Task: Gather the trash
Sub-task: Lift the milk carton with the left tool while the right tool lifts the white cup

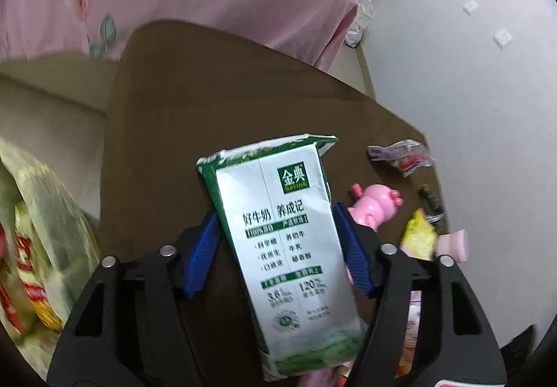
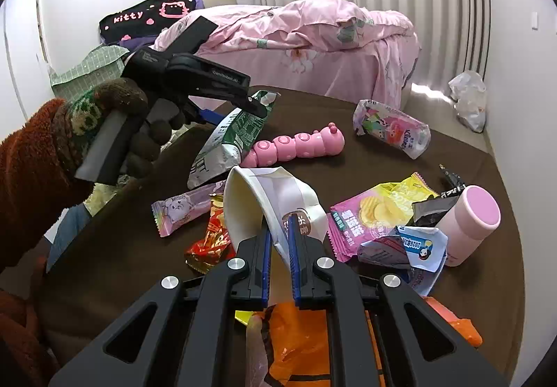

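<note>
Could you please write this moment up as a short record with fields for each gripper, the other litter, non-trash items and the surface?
left gripper: closed on the green-and-white milk carton, lifted over the table
right gripper: closed on the crushed white paper cup
other litter: pink-and-yellow chip bag, red wrapper, lilac wrapper
non-trash items: pink caterpillar toy, pink cylinder container
surface: brown table, beside a bed with pink bedding
</note>
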`<state>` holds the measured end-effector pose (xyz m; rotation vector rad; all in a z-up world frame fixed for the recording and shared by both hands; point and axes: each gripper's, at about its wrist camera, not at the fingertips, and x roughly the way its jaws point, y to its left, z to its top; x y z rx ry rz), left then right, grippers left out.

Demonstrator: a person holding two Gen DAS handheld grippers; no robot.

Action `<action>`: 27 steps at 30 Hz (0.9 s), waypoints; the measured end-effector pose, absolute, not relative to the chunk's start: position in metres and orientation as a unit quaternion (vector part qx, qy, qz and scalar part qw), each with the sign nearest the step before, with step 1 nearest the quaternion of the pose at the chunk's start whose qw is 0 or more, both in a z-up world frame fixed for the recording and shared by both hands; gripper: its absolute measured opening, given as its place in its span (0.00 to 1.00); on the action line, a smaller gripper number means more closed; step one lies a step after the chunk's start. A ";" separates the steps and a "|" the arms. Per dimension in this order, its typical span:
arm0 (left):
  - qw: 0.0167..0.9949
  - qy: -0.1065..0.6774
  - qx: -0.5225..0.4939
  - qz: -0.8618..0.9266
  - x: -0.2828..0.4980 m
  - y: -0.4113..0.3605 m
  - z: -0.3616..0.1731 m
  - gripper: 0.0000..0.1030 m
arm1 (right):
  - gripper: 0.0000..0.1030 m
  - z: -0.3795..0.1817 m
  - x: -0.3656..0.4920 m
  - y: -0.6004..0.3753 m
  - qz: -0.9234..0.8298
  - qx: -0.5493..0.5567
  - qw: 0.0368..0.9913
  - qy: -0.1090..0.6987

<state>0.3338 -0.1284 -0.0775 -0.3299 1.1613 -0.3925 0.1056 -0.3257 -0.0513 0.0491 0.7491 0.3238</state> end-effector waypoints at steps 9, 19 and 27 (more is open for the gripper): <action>0.860 0.431 -0.152 -0.226 0.248 -0.104 -0.013 0.50 | 0.05 -0.023 0.096 -0.330 0.163 0.068 0.928 0.329; 0.903 0.341 -0.114 -0.234 0.158 -0.091 0.012 0.50 | 0.06 -0.012 0.083 -0.323 0.156 0.087 0.922 0.342; 0.906 0.337 -0.112 -0.230 0.124 -0.092 0.000 0.50 | 0.50 -0.025 0.048 -0.318 0.136 0.053 0.925 0.350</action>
